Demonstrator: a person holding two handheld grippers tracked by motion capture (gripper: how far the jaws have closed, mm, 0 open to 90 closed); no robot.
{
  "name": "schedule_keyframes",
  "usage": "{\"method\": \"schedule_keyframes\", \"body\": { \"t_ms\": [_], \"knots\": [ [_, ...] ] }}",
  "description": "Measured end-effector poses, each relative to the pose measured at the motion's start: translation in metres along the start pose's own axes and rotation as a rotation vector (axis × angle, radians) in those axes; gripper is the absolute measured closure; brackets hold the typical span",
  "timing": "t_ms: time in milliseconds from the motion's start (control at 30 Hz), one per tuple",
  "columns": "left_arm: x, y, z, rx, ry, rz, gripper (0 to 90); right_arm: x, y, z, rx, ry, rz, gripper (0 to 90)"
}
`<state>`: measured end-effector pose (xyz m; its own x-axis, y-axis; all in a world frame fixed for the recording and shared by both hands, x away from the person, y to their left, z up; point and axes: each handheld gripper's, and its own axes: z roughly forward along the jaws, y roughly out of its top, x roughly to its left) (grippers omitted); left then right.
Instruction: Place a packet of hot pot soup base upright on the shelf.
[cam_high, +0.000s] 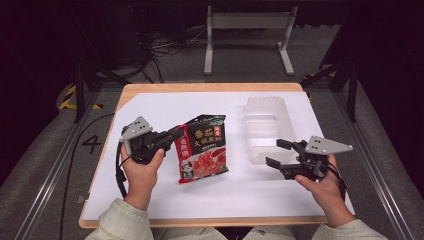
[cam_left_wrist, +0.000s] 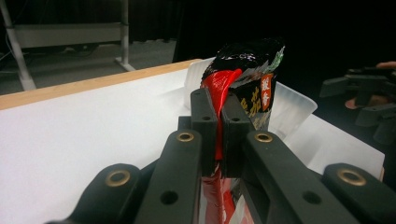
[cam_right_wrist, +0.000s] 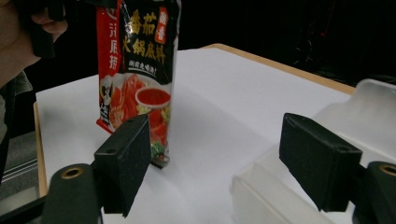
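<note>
Red-and-black glossy sauce packet (cam_high: 202, 148) with Chinese lettering, upright, clamped in left gripper (cam_high: 176, 134) jaws, right gripper (cam_high: 276, 152) jaws released

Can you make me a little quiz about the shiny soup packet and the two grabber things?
1. True or false: the left gripper has its jaws shut on the edge of the red and black packet.
2. Which thing stands on the white sheet nearest the right gripper? A) a metal bowl B) a clear plastic tray C) a wooden box
3. Fill the gap: the right gripper's jaws are ____, with nothing between them.

Key:
1. True. In the left gripper view the jaws pinch the packet's edge.
2. B. The clear plastic tray stands just beyond those jaws.
3. Open. In the right gripper view the jaws stand wide apart.
</note>
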<state>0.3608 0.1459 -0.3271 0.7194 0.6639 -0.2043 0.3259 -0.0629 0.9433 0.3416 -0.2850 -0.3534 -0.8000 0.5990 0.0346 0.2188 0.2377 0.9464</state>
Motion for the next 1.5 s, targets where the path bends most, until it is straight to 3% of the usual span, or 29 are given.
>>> {"method": "schedule_keyframes", "body": {
  "t_ms": [200,500,967,1267,1500],
  "knots": [
    [-0.005,0.000,0.002,0.004,-0.003,0.014,87.5,0.005,0.022,0.028,-0.001,0.057,-0.038,25.5],
    [-0.010,-0.001,0.006,0.009,-0.012,0.029,87.5,0.013,0.038,0.052,0.000,0.094,-0.058,25.9],
    [-0.023,0.000,0.008,0.006,-0.065,0.056,87.4,0.016,0.054,0.085,0.009,0.153,-0.064,25.9],
    [-0.029,0.000,0.009,0.007,-0.086,0.071,87.4,0.021,0.060,0.098,0.042,0.183,-0.075,33.6],
    [-0.032,-0.001,0.011,0.013,-0.082,0.078,87.3,0.024,0.064,0.103,0.071,0.213,-0.122,52.9]
  ]
}}
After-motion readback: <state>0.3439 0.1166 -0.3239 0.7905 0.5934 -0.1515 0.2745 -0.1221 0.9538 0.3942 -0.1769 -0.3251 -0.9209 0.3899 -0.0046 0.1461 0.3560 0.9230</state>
